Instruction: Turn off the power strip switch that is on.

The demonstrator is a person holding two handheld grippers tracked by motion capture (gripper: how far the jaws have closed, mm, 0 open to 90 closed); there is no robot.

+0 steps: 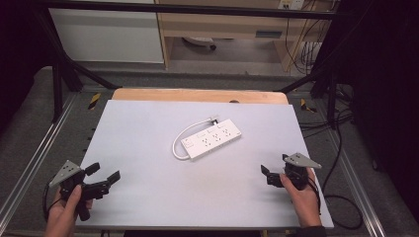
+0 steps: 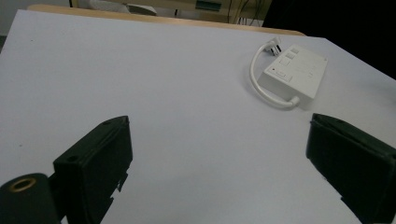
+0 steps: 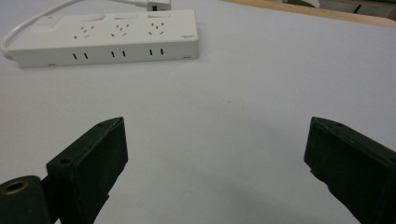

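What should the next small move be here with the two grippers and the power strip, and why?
Probably bring the right gripper forward toward the power strip. Both it and the left gripper have their jaws wide open, holding nothing, and stand apart from the strip, which lies flat mid-table with its cord looped beside it.

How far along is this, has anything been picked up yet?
Nothing looks done yet. The white power strip lies untouched mid-table, its short cord looped beside it. In hand: nothing. The left gripper and right gripper are both open and empty near the table's front corners. Whatever the job is, all of it remains.
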